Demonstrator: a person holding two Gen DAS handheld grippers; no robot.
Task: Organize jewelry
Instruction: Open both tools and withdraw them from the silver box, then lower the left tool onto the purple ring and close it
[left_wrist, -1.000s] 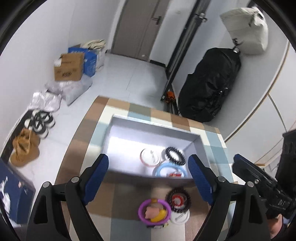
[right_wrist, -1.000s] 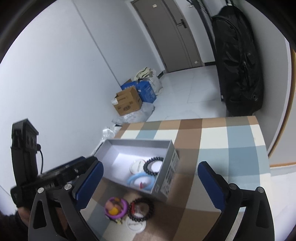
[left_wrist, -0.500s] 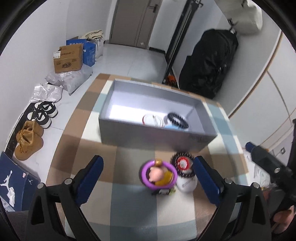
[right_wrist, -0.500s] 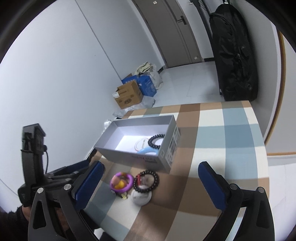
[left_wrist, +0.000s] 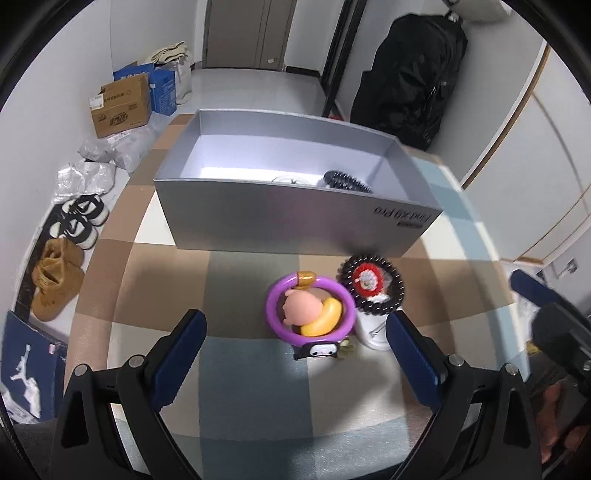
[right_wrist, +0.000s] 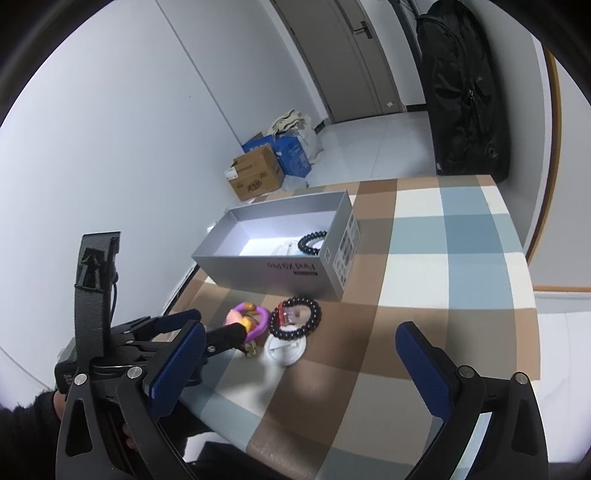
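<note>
A purple ring bracelet (left_wrist: 275, 314) (right_wrist: 263, 320) with a pink and yellow charm stands on the checked tablecloth, in front of a grey open box (left_wrist: 295, 225) (right_wrist: 273, 271). To its right a black bead bracelet (left_wrist: 397, 291) (right_wrist: 314, 317) rests on a white stand with a red tag. The box holds another black bead bracelet (left_wrist: 347, 180) (right_wrist: 312, 242) and a white piece. My left gripper (left_wrist: 293, 319) is open low over the cloth, and the purple ring lies just ahead between its fingers, untouched. My right gripper (right_wrist: 299, 330) is open and holds nothing, nearer the table's front.
The checked tablecloth (right_wrist: 443, 236) stretches right of the box. On the floor to the left lie shoes (left_wrist: 74, 221), cardboard boxes (left_wrist: 120, 107) (right_wrist: 256, 175) and plastic bags. A black bag (left_wrist: 410, 74) (right_wrist: 465, 92) leans by the wall behind the table.
My left gripper has sunk and tipped toward the purple ring, and its jaws have widened. The right gripper has drawn back from the box, so more table shows.
</note>
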